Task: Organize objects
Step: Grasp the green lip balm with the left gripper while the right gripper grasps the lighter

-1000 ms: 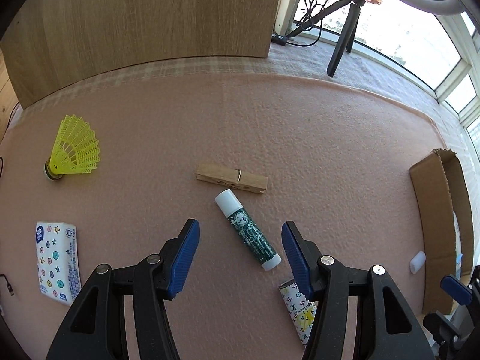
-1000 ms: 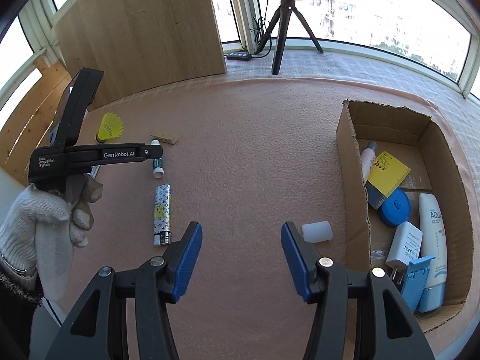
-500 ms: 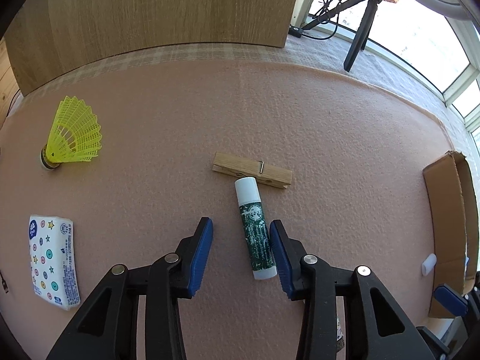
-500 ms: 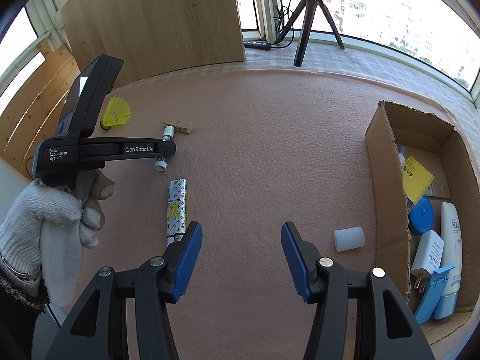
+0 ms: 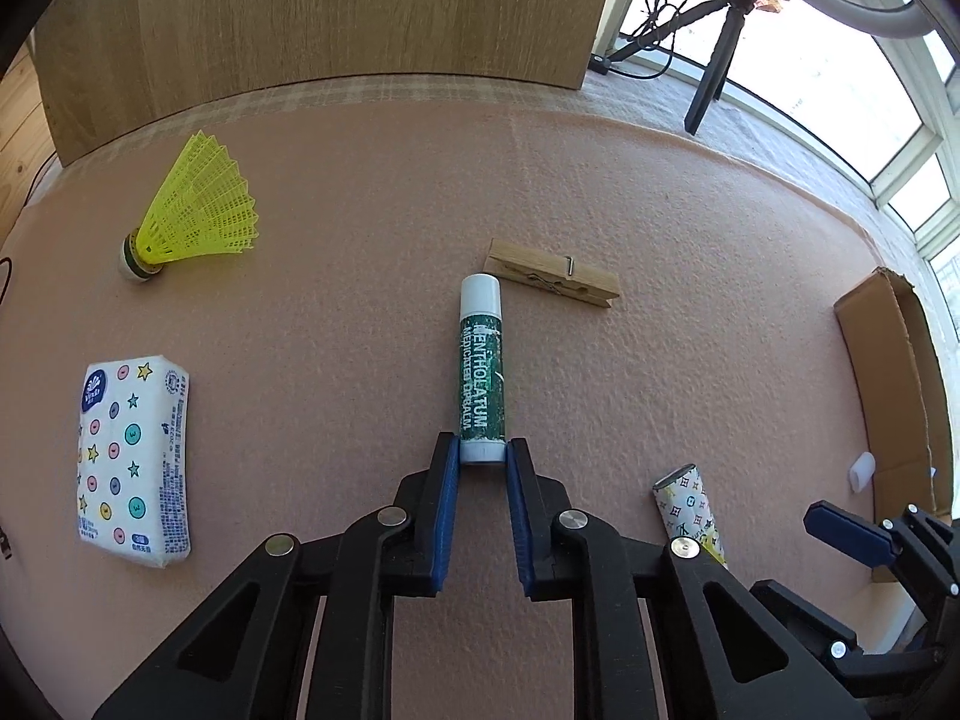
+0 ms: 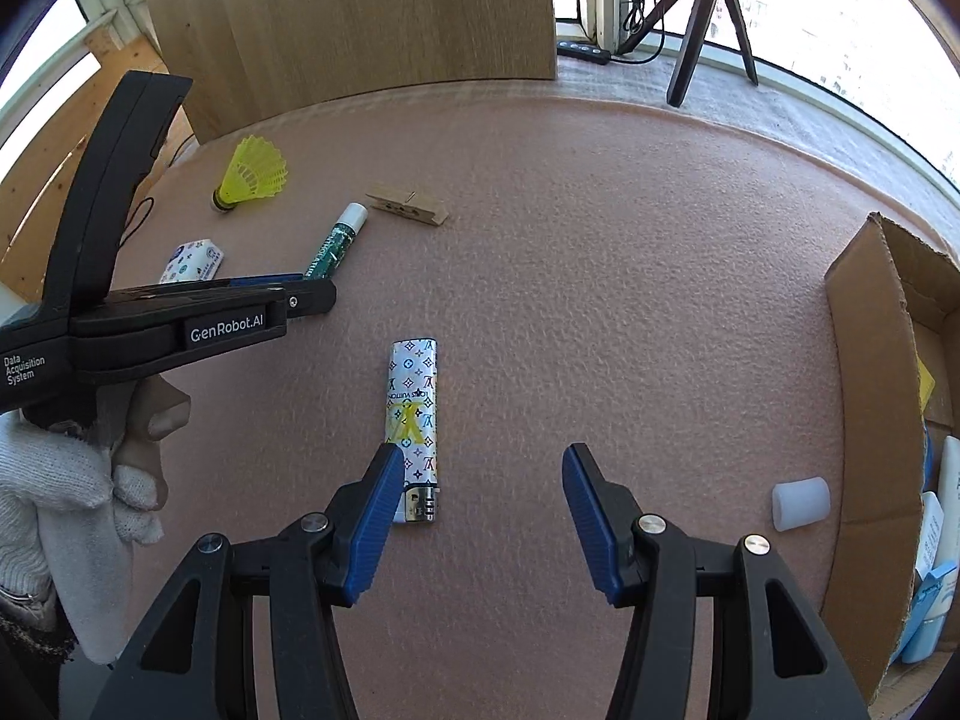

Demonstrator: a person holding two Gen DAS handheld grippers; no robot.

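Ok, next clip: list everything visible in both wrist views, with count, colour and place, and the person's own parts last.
lip balm tube: 1, green with white cap, mid-mat, near end between the left fingers
clothespin: 1, wooden, just beyond the tube's cap
shuttlecock: 1, yellow, far left of mat
tissue pack: 1, white with coloured dots and stars, near left
lighter: 1, white patterned, lying by the right gripper's left finger
small cap: 1, translucent white, beside the box wall
cardboard box: 1, brown, right edge, holding several items
mat: 1, pink
tripod: 1, black, by the window
left gripper: black with blue pads, shut on the tube
right gripper: open, empty
gloved hand: 1, white glove, holding the left gripper
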